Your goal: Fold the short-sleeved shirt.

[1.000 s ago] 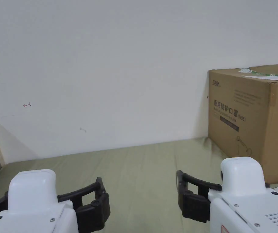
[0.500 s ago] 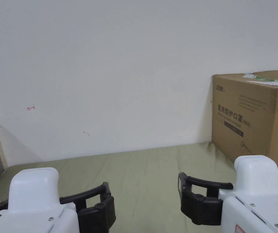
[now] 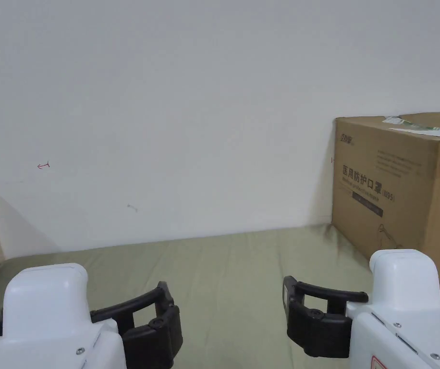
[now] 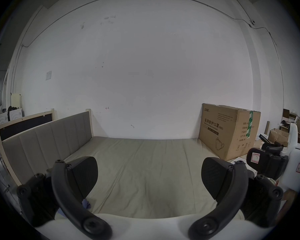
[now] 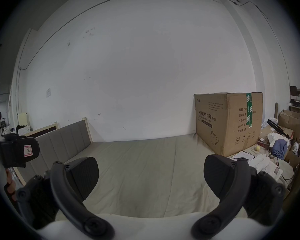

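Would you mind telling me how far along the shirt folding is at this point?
Nothing looks done yet. In hand: nothing; the left gripper and right gripper are both open and empty, held above the green sheet of the bed, which reaches back to the cardboard box. A scrap of blue fabric shows beside the left gripper; whether it is the shirt is unclear. The whole fold remains.

The left hand-held gripper (image 4: 149, 176) and the right hand-held gripper (image 5: 151, 175) are held level, side by side and apart, above the bed (image 3: 233, 269), each with jaws spread wide and nothing between them.
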